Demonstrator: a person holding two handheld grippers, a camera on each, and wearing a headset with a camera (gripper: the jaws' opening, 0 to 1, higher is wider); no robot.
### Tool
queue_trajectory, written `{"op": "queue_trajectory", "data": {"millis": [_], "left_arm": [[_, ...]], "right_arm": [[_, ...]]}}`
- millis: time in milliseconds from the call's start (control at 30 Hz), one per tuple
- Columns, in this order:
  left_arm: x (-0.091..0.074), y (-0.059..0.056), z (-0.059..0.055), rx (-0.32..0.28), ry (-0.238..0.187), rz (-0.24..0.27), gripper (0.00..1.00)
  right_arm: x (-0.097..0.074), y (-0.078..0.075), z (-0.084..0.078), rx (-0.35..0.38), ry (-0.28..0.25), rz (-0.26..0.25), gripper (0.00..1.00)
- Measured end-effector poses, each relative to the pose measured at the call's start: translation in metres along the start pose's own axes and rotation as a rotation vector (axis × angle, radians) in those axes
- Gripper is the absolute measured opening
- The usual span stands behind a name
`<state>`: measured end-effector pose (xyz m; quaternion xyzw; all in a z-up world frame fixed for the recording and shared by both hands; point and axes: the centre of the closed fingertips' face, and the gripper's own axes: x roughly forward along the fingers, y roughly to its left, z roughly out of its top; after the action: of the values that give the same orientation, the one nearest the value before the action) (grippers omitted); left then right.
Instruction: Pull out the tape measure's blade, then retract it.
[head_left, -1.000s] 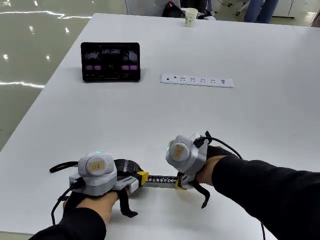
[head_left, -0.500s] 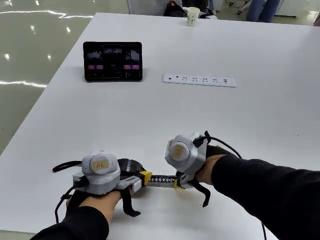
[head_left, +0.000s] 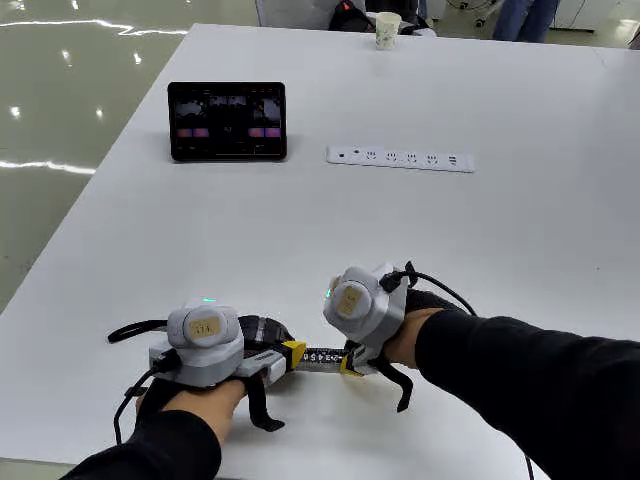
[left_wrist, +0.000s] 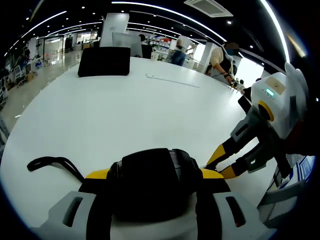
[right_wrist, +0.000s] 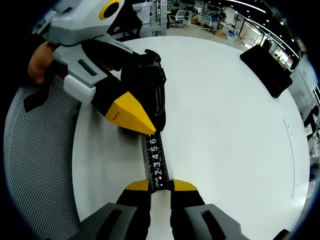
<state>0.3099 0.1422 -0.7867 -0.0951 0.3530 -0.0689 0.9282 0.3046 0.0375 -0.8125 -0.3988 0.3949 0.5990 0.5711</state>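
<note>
Clamped shut on the tape measure with the left gripper, well nearer than the tablet, and pinched closed on the blade tip with the right gripper; only a short length out, so seemingly mid-task, full retraction left.

Tape measure at the near edge, the rest set well back

On the table, the tape measure lay near the 6 o'clock edge between the jaws of the left gripper. Its blade ran toward 3 o'clock, its end between the jaws of the right gripper. From it, a tablet stood at 12 o'clock, a power strip lay at 1 o'clock, and a cup stood beyond at the far edge.
</note>
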Motion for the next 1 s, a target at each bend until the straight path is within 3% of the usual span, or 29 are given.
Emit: {"op": "queue_trajectory", "data": {"millis": [467,633,1000], "left_arm": [[-0.001,0.000,0.000,-0.002,-0.003,-0.001,0.62],[0.000,0.000,0.000,0.000,-0.004,-0.001,0.62],[-0.001,0.000,0.000,0.000,-0.001,-0.002,0.63]], "right_arm": [[0.003,0.002,0.008,0.007,-0.008,-0.015,0.11],[0.005,0.004,0.012,-0.021,-0.040,0.003,0.12],[0.006,0.006,0.020,0.017,-0.089,0.002,0.11]]}}
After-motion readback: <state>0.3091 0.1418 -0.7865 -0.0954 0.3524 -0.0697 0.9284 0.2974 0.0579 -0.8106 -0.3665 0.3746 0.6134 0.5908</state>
